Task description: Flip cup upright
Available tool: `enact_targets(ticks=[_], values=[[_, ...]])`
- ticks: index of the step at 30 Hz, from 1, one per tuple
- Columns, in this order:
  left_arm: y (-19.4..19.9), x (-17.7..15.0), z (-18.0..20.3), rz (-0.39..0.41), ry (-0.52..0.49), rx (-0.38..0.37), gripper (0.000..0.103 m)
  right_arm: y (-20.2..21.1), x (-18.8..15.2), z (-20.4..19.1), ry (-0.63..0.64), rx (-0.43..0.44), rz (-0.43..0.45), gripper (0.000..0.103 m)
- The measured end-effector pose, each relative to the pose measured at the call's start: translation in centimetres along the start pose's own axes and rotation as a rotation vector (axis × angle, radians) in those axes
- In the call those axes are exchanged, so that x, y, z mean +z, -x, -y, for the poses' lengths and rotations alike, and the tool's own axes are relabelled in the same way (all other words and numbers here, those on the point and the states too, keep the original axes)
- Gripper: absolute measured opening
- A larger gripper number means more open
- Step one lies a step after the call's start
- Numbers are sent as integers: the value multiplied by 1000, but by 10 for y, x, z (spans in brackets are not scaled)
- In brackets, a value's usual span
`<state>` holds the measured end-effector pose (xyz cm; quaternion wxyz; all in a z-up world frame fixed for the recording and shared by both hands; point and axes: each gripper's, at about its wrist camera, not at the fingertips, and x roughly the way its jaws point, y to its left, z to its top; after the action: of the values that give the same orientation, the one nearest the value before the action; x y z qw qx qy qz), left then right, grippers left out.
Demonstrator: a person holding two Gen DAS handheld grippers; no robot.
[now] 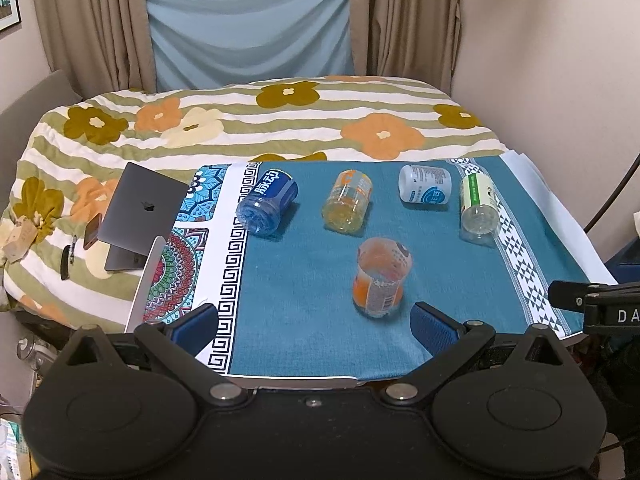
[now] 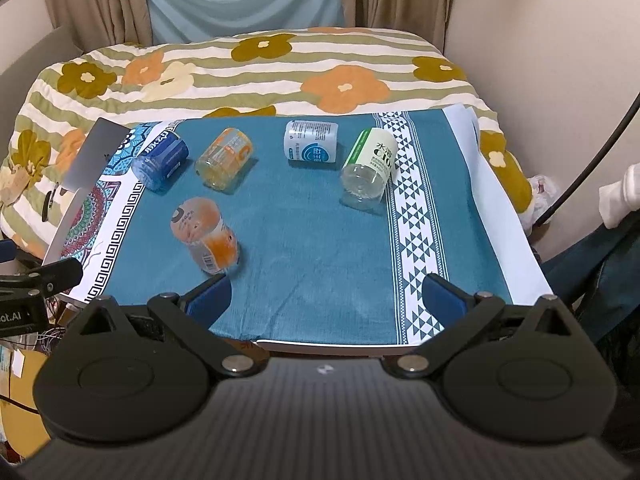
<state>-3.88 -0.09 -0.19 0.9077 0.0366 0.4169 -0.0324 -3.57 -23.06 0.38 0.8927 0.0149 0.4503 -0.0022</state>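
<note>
Both grippers are hanging wide apart and gripping nothing: left gripper (image 1: 316,322) and right gripper (image 2: 326,298) over the near edge of the woven teal cloth (image 1: 304,320). Five cut-off clear plastic cups are lying on their sides; the orange-labelled cup (image 1: 382,276), blurred so possibly rocking, is sitting at 12 o'clock just beyond the left gripper's ribbed blue pads (image 1: 434,330). Blue cup (image 1: 267,203), yellow cup (image 1: 347,201), white cup (image 1: 425,185) and green-labelled cup (image 1: 479,208) are lining the far row, all looking empty.

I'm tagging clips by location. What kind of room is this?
Most likely a bedroom at home: a bed under a flowered quilt, beige curtains at a window behind it, and a laptop resting on the bedding beside a cloth-covered table.
</note>
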Motion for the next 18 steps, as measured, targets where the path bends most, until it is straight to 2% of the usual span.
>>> enact_targets(ticks=[18], values=[[0, 0, -3, 4, 1, 7, 103, 1, 2, -2, 2, -2, 1, 103]])
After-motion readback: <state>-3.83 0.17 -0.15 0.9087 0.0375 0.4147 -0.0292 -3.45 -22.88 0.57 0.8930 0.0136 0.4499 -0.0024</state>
